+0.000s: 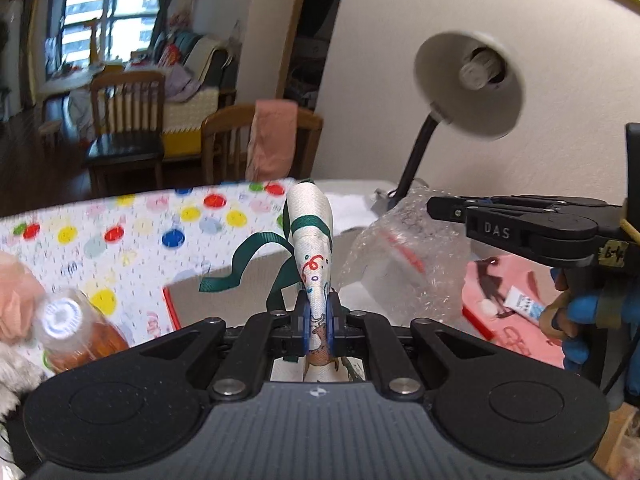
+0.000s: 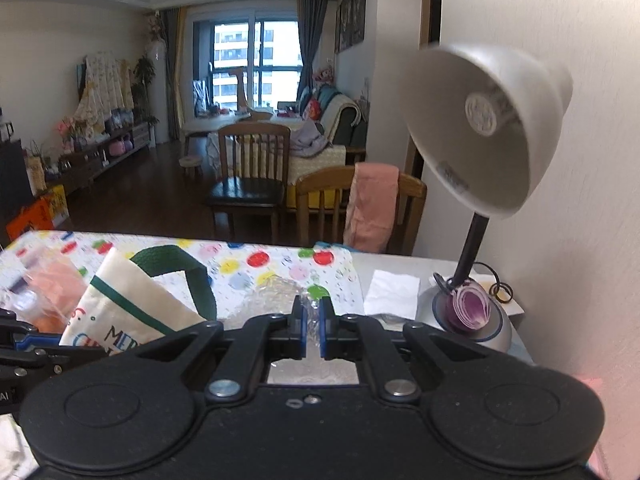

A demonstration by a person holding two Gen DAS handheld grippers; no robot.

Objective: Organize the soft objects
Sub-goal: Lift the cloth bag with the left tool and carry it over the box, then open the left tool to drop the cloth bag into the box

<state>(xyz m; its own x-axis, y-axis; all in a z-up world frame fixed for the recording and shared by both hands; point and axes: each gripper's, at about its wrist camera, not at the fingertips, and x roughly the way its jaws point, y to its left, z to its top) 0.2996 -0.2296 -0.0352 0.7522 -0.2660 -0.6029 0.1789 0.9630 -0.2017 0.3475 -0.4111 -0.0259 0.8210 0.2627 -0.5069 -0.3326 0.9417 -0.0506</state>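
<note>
The left gripper (image 1: 316,312) has its jaws clamped on a cream printed cloth bag with green trim and ribbon handles (image 1: 310,236), which rises toward twelve o'clock above the polka-dot tablecloth (image 1: 120,236). The right gripper (image 2: 312,326) pinches what looks like a clear bubble-wrap sheet (image 2: 280,294), its jaws nearly together. A white gooseneck desk lamp (image 2: 488,136) stands at two o'clock.

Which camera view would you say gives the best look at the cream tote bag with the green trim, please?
The right wrist view: the tote bag shows its broad printed side, green trim and handle. The left wrist view shows only a bunched fold of it pinched in the left gripper, with its green ribbon trailing.
</note>
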